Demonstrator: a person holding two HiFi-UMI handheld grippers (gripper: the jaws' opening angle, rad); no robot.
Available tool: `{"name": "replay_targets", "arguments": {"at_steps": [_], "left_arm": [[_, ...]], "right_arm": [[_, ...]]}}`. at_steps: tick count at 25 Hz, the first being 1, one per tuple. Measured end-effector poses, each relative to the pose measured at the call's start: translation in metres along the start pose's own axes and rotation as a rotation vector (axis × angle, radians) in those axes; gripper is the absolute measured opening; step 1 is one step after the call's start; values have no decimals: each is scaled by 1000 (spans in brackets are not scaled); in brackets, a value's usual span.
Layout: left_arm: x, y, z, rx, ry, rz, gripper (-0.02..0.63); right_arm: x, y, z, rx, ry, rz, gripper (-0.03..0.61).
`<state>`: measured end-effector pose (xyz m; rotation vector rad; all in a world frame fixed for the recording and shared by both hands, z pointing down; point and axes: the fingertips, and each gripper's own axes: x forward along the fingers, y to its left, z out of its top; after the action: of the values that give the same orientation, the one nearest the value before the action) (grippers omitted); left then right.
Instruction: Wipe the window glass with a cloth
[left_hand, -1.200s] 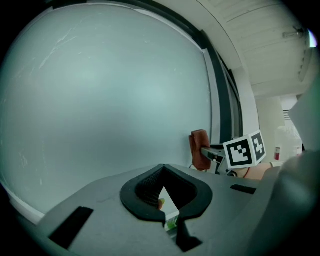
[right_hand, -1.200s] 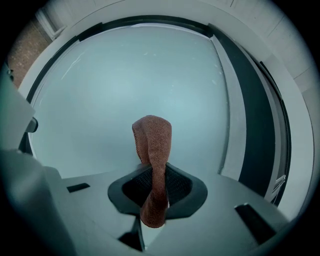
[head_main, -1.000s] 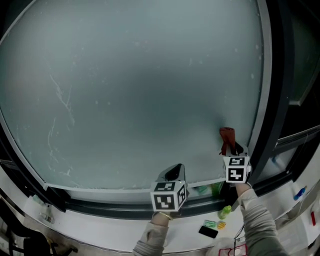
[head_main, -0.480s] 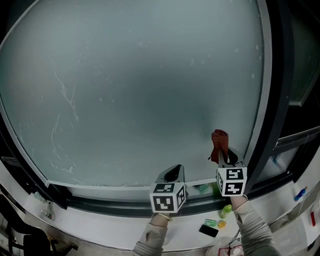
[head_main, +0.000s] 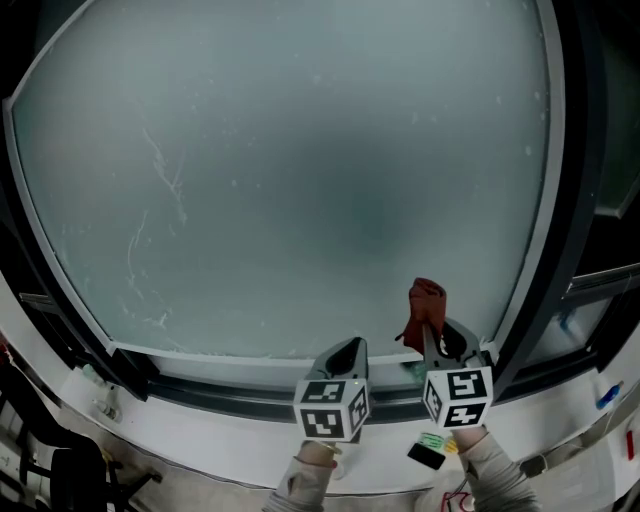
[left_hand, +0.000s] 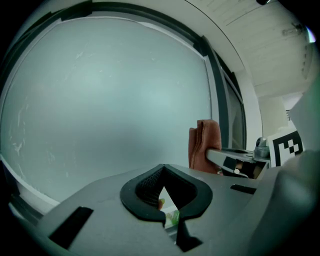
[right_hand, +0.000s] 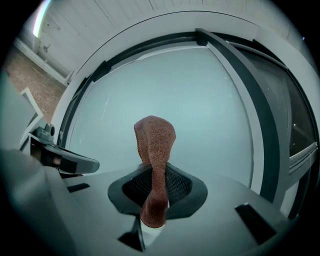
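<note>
The right gripper (right_hand: 156, 186) has its jaws clamped on the cloth (right_hand: 155, 142), which rises upright from between the black pads at the centre of the right gripper view. The cloth is rust-brown, with a fine knitted weave, folded into a narrow strip with a rounded top. In the head view it stands in the lower right, close against the window glass (head_main: 300, 180); whether it touches cannot be told. The left gripper (left_hand: 162, 195), low in the frame just left of the right one, has its jaws drawn together with nothing between them. Each gripper carries a marker cube (head_main: 330, 408) printed with black-and-white squares, not lettering. The pane looks frosted grey-blue, with pale streaks (head_main: 150, 220) at its left, inside a dark frame (head_main: 575, 200)
</note>
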<state>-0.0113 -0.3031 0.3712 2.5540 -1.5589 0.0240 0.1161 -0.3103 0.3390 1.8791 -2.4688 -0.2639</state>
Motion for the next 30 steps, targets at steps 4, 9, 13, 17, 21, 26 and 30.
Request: {"name": "replay_targets", "arguments": {"at_steps": [4,9,13,17,21,26,30], "left_arm": [[-21,1,-3,10,-11,18,4],[-45,3,-13,-8,-14,30,4],[-63,3,-24,-27,-10,38,4],[-74,5,-34,-26,3,51,4],[-80,9,-39,-46,-12,67,5],[-82,5,-36,-38,-24,66,3],[-82,-3,-30,-32,-25,52,3]], "right_arm": [[-19,31,-4,38,1,60,49],[-42,60,-7,51,-3,102,48],[-58,74,-13,88,10,127,48],[-69,76,-16,116,19,137,49],[-77,73,-22,110,32,140,48],[-83,66,-27,130,50,133,48],[-86,62,-28,142,42,126,48]]}}
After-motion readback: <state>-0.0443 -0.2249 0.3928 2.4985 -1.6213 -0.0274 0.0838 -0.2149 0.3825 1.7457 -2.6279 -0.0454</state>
